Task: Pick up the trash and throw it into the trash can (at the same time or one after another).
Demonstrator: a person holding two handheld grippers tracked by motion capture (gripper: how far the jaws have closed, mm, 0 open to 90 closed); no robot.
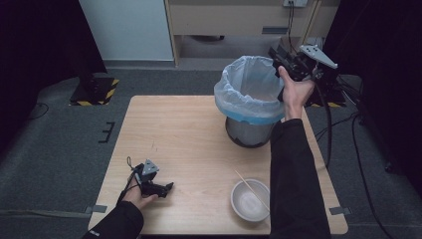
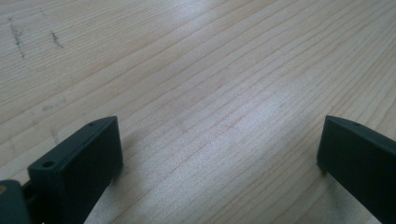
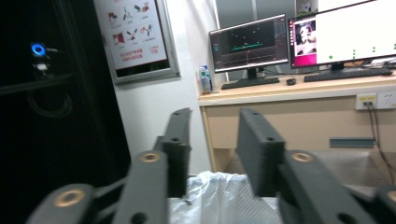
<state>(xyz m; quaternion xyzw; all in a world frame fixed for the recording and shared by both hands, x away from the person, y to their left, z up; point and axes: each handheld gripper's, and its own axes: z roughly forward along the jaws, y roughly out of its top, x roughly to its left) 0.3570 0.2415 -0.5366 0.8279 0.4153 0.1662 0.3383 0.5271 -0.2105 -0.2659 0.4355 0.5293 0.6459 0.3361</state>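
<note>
My left gripper [image 1: 168,187] lies low on the wooden table [image 1: 199,129] near its front left corner, held by a hand. In the left gripper view its black jaws stand wide apart, and the gripper [image 2: 219,140] is open over bare wood. A raised hand holds my right gripper [image 1: 275,54] above the far right rim of a metal bin [image 1: 246,133] lined with a white bag [image 1: 234,94]. In the right gripper view that gripper [image 3: 215,121] is open, nothing sits between its jaws, and the bag [image 3: 224,196] shows just below them.
A grey bowl [image 1: 238,191] with a thin wooden stick [image 1: 251,189] across it sits at the table's front right, beside the right sleeve. Beyond the bin stand a desk [image 3: 299,91] with monitors [image 3: 247,46] and a wall poster [image 3: 137,32].
</note>
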